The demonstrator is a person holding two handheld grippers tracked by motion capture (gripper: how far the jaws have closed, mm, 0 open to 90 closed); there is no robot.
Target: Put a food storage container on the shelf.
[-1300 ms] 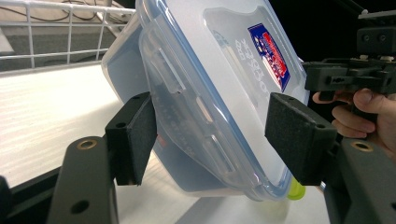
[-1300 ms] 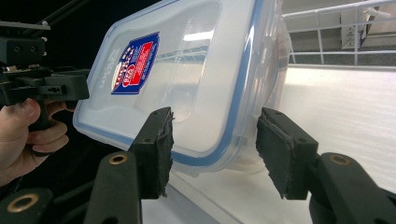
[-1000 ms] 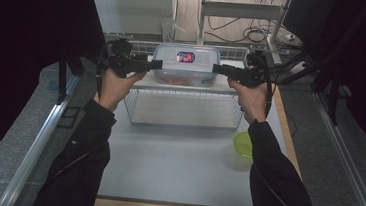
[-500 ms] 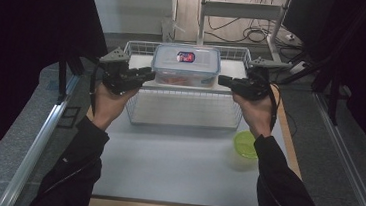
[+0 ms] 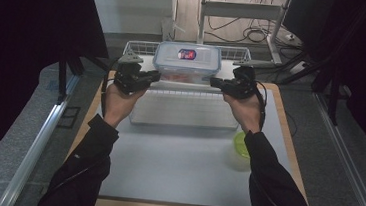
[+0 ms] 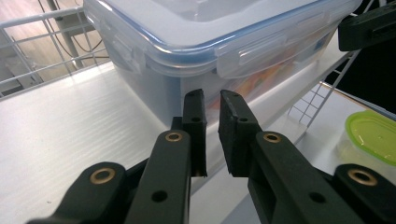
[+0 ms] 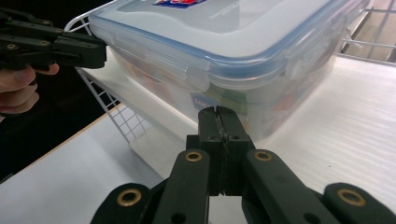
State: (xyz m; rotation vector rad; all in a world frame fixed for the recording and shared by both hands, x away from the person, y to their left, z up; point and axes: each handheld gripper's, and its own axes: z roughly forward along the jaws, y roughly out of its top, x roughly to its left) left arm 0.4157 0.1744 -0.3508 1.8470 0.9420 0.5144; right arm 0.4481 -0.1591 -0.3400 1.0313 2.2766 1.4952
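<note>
A clear lidded food container (image 5: 187,63) with a red and blue label stands on a white shelf (image 5: 185,108) inside a wire rack. My left gripper (image 5: 157,78) points at its left side. In the left gripper view the left gripper (image 6: 212,100) sits just short of the container (image 6: 210,37); its jaws have just been closing and stand a thin slit apart with nothing between them. My right gripper (image 5: 213,80) points at the container's right side. In the right gripper view the right gripper (image 7: 216,112) is shut, empty, close to the container's wall (image 7: 224,46).
A small tub with a green lid (image 5: 241,146) stands on the table at the right, beside my right forearm. The rack's wire rim (image 5: 136,46) runs behind and beside the container. The white mat (image 5: 175,167) lies between my arms.
Both grippers have come slightly lower and nearer to me. Their jaws, open a second ago, have closed on nothing. The container has stayed in place.
</note>
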